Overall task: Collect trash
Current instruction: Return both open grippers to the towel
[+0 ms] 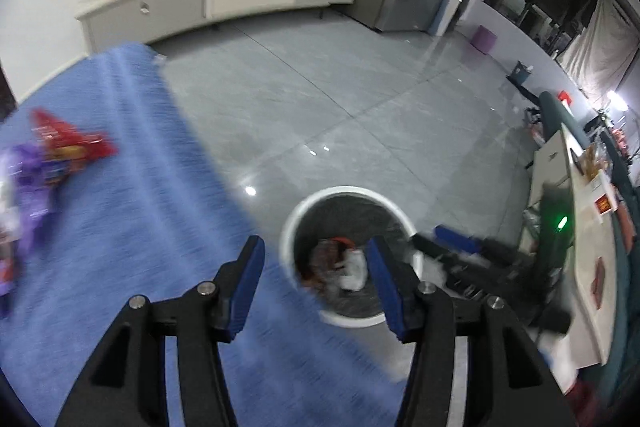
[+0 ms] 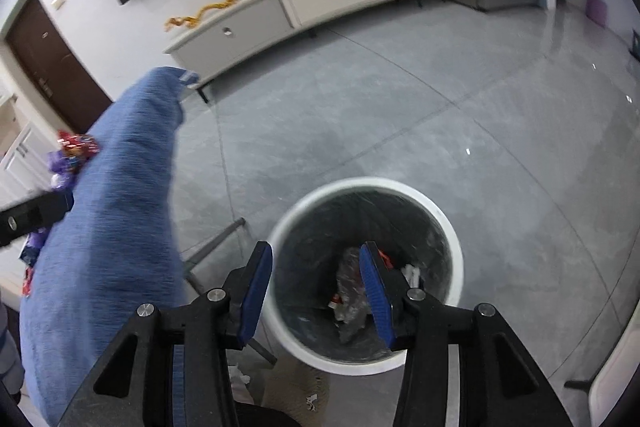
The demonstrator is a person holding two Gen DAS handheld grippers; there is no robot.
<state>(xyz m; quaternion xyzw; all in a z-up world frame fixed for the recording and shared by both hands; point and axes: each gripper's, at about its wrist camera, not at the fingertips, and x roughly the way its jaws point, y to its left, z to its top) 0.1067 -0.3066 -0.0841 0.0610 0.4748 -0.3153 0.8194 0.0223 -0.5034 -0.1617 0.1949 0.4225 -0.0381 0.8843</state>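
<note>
**Both pairs of fingers empty over the bin, wrappers left on the desk**

My right gripper (image 2: 316, 279) hangs directly above the white trash bin (image 2: 456, 247), its blue fingers (image 2: 256, 291) spread wide with nothing between them. Looking down between them I see crumpled wrappers and a bit of white paper already lying at the bottom of the bin's dark liner. My left gripper (image 1: 316, 275) is released too, fingers (image 1: 248, 279) apart and empty, hovering over the edge of the desk (image 1: 132, 219) nearest the bin, where the blue cloth ends.

I judge this as the gap between one drop and the next pick. The bin stands on the grey floor (image 1: 320, 107) just beside the desk, so the carry is short.

What remains is on the desk: a red snack packet (image 1: 68, 141) and a purple packet (image 1: 32, 179) touching it, lying together near the desk's far left edge as the left camera sees it, blurred but distinct in colour. More wrappers may lie beyond them; I cannot tell.

The next move calls for swinging my left fingers away from the bin, back across the cloth to that pile, coming down low and flat so one finger slides under a thin, crinkly packet without bunching the cloth.
</note>
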